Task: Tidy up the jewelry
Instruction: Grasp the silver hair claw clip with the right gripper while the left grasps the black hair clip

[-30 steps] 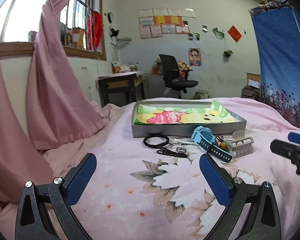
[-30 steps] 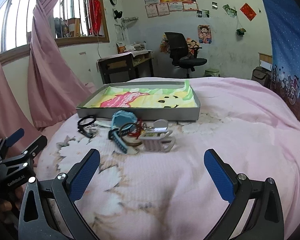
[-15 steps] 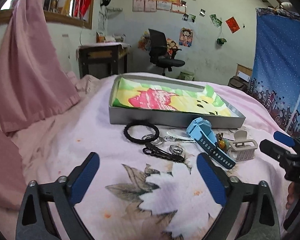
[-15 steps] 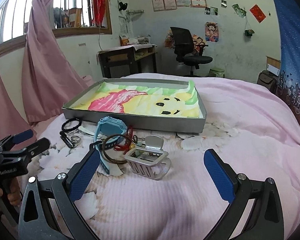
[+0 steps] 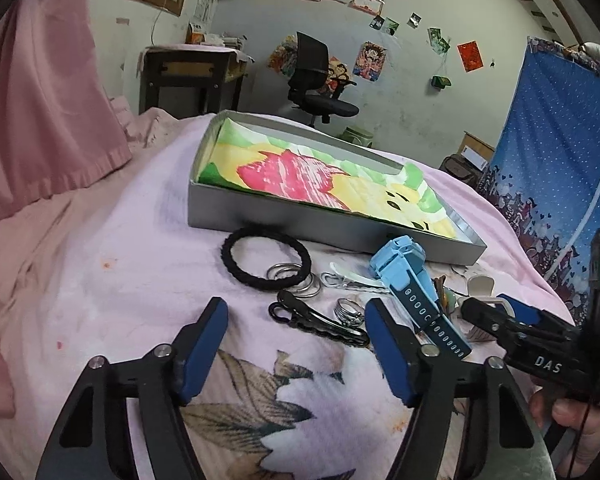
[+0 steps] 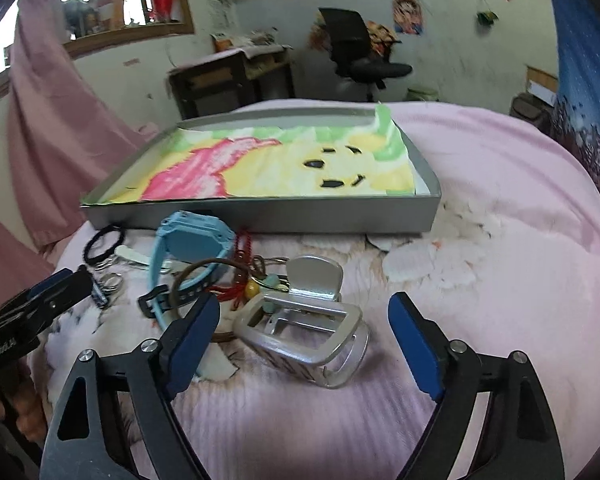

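A pile of jewelry lies on the pink bedspread in front of a grey tray (image 5: 284,220) lined with a cartoon cloth. My left gripper (image 5: 296,306) hovers low over a black hair clip (image 5: 320,323) and a silver ring (image 5: 347,312); its jaws are closing and touch nothing. Just beyond lie a black hair tie (image 5: 266,258) and a blue watch (image 5: 408,276). My right gripper (image 6: 304,300) straddles a silver claw clip (image 6: 304,322) without pressing on it, its jaws closing too. A brown bangle (image 6: 204,276) and red beads (image 6: 242,256) lie left of that clip.
The tray wall (image 6: 300,218) stands right behind the pile. Each gripper shows at the edge of the other's view, close beside the pile. Pink curtains hang at the left; a desk, an office chair and a blue curtain stand past the bed.
Both grippers have come forward and down toward the pile, and both pairs of fingers have narrowed. The claw clip now sits between the right fingers, the black hair clip at the left fingertips.
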`<action>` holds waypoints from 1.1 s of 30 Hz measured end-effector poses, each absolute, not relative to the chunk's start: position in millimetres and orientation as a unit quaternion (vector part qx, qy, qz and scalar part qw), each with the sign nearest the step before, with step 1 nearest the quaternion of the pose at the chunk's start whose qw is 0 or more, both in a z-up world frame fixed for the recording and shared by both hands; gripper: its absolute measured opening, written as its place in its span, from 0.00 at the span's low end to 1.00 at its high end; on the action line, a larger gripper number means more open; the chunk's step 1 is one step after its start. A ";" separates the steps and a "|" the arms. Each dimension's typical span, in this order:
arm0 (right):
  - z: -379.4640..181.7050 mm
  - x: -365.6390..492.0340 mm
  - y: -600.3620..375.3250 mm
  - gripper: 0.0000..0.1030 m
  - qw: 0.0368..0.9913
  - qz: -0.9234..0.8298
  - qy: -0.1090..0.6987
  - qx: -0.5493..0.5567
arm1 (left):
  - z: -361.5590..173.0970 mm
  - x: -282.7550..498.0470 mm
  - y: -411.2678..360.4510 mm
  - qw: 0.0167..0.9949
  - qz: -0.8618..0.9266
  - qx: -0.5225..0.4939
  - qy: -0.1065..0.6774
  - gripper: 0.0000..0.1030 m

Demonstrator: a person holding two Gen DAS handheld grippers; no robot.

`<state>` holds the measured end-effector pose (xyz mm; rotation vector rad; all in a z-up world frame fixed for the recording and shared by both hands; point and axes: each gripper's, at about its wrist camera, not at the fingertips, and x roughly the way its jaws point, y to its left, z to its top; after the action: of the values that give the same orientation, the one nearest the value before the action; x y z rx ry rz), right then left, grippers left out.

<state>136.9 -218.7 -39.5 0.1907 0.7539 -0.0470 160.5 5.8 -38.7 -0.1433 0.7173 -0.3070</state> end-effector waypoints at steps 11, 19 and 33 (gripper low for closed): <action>-53.3 133.7 -220.2 0.69 0.923 -0.021 0.368 0.112 | -46.0 163.8 5.3 0.915 -0.174 -0.088 0.354 0.39; -52.5 130.0 -215.5 0.62 0.927 -0.013 0.362 0.100 | -48.4 161.0 15.5 0.912 -0.189 -0.125 0.342 0.21; -52.7 129.9 -218.1 0.62 0.929 -0.006 0.355 0.107 | -44.0 131.6 -8.1 0.907 -0.235 -0.100 0.334 0.14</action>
<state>129.9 -218.1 -52.7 0.2187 0.7275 -0.0116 131.6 -8.1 -44.0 -0.2064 0.6900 -0.4849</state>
